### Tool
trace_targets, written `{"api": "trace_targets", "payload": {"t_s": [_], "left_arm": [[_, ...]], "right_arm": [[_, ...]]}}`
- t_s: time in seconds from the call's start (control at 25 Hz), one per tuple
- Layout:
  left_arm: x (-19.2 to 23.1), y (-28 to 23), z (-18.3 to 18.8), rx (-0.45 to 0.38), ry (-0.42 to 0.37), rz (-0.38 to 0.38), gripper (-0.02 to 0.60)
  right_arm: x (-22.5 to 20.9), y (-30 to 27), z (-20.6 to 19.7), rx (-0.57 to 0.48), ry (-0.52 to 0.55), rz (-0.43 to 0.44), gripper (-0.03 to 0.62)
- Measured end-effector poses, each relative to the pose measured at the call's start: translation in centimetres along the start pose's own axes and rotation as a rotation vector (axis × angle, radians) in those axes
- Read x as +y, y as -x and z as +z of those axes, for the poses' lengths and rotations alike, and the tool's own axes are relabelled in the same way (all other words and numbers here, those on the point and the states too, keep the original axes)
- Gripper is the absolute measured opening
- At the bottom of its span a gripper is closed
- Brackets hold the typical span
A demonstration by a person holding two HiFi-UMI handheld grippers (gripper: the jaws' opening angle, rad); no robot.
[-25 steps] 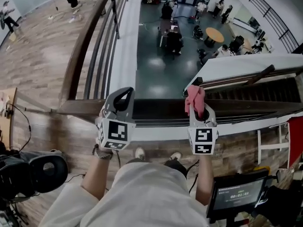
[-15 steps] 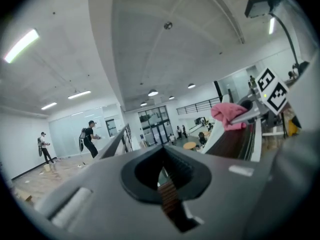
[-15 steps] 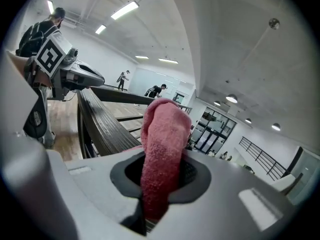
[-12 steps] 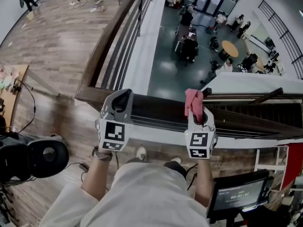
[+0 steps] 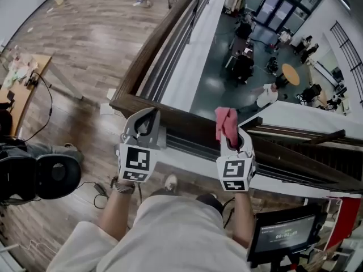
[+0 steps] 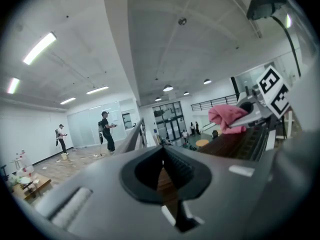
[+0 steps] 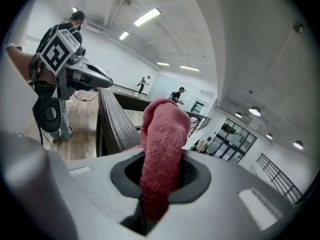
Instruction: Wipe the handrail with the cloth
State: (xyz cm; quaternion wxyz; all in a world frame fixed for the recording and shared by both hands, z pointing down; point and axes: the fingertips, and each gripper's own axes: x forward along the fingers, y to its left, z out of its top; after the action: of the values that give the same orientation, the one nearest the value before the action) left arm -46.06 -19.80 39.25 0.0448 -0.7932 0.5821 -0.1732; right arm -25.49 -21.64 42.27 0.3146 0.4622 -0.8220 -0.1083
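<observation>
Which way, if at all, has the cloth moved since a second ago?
Yes: the cloth has shifted left along the handrail, nearer its corner.

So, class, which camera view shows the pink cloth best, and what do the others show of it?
The right gripper view: the cloth fills the centre, clamped between the jaws of the right gripper. The head view shows it small, from above. The left gripper view shows it distant, at the right edge.

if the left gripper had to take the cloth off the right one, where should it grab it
Probably the free bunched end of the cloth, which stands clear beyond the closed jaws of the right gripper. Approach sideways, from the side of the left gripper; the rest of it is pinched between those jaws.
</observation>
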Motion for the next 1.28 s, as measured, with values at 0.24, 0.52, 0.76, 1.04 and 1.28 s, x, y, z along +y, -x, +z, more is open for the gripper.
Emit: {"api": "trace_targets", "payload": {"t_s": [0.24,0.52,0.76,1.04,1.28], "left_arm": [[1.2,1.6,-1.4,0.037,0.024,0.053,0.008],[2.7,3.7,-3.1,0.076,0.051,0.105,0.008],[4.0,5.4,-4.3,0.105,0.078,0.152,0.008],[4.8,6.6,-4.9,0.115,0.111,0.204,0.008],[5.6,7.8,-5.8,0.128,0.139,0.240,0.009]], "right_arm": [[0.6,-0.6,1.0,-0.001,0.041,0.041,0.063],[2.6,-1.9,3.1,-0.017,0.081,0.099,0.063],[4.6,-3.3,5.2,-0.050,0.102,0.167,0.063],[7.7,-5.5,8.6,-0.080,0.168,0.252,0.063],[9.8,-7.1,10.3,-0.114,0.174,0.318,0.063]]}}
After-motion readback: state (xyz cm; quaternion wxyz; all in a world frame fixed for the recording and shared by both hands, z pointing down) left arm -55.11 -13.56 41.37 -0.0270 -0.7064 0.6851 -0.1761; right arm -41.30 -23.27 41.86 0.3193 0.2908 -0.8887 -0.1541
